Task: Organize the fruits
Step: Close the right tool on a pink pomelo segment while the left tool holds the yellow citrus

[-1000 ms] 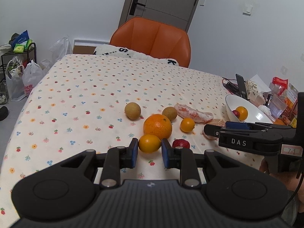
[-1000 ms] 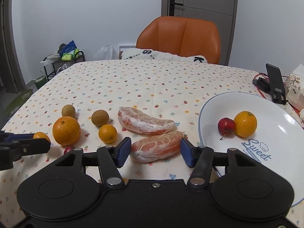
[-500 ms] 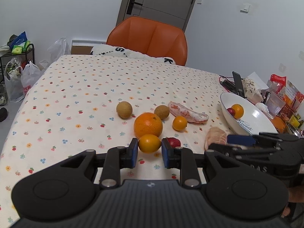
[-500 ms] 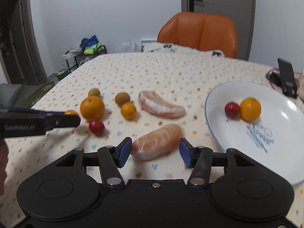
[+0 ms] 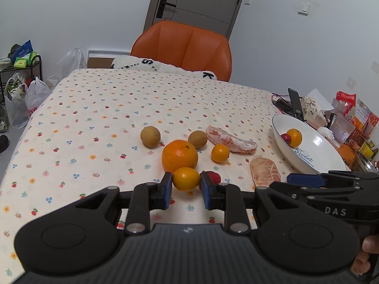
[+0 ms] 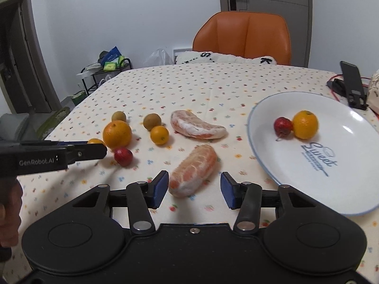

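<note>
My left gripper (image 5: 186, 187) is shut on a small orange fruit (image 5: 186, 178), just in front of a large orange (image 5: 180, 157) and beside a red fruit (image 5: 213, 177). From the right wrist view the left gripper (image 6: 99, 148) shows at the left edge with that small orange fruit (image 6: 94, 141) at its tip. My right gripper (image 6: 193, 187) is open, its fingers on either side of a peeled pomelo segment (image 6: 193, 172) on the tablecloth, with gaps on both sides. A white plate (image 6: 343, 130) to the right holds a small orange and a red fruit.
A second pomelo segment (image 5: 231, 139), another small orange (image 5: 220, 153) and two brown round fruits (image 5: 150, 136) (image 5: 197, 139) lie on the cloth. A phone stand (image 6: 354, 82) and packets crowd the right edge. An orange chair (image 5: 187, 47) stands behind the table.
The right gripper has swung round, so the pomelo segment now lies lengthwise between its open fingers. The left gripper has kept hold of the small orange fruit and shifted slightly against the other fruits.
</note>
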A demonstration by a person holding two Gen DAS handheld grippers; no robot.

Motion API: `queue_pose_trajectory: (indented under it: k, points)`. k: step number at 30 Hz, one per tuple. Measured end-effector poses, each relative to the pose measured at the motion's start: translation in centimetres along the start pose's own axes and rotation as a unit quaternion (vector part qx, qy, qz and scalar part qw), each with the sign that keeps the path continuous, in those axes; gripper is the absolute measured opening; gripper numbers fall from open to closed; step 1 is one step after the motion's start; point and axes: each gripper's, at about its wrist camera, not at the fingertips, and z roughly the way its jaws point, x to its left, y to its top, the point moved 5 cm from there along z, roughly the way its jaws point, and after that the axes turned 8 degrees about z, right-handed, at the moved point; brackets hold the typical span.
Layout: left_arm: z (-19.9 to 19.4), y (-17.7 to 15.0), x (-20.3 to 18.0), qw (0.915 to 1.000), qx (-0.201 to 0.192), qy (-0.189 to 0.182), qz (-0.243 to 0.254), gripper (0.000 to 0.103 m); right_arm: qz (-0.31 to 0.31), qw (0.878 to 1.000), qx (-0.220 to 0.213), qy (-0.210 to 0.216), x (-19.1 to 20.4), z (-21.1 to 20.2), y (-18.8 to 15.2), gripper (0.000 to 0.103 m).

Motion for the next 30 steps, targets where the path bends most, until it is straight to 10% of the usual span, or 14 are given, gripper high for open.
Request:
queue_pose_trajectory:
  k: [30]
  points:
    - [-0.5, 0.5, 3.7, 0.9972, -0.014, -0.072, 0.010, 0.025, -0.033, 0.997, -0.011, -0.072, 3.2, 1.5, -0.3, 0.032]
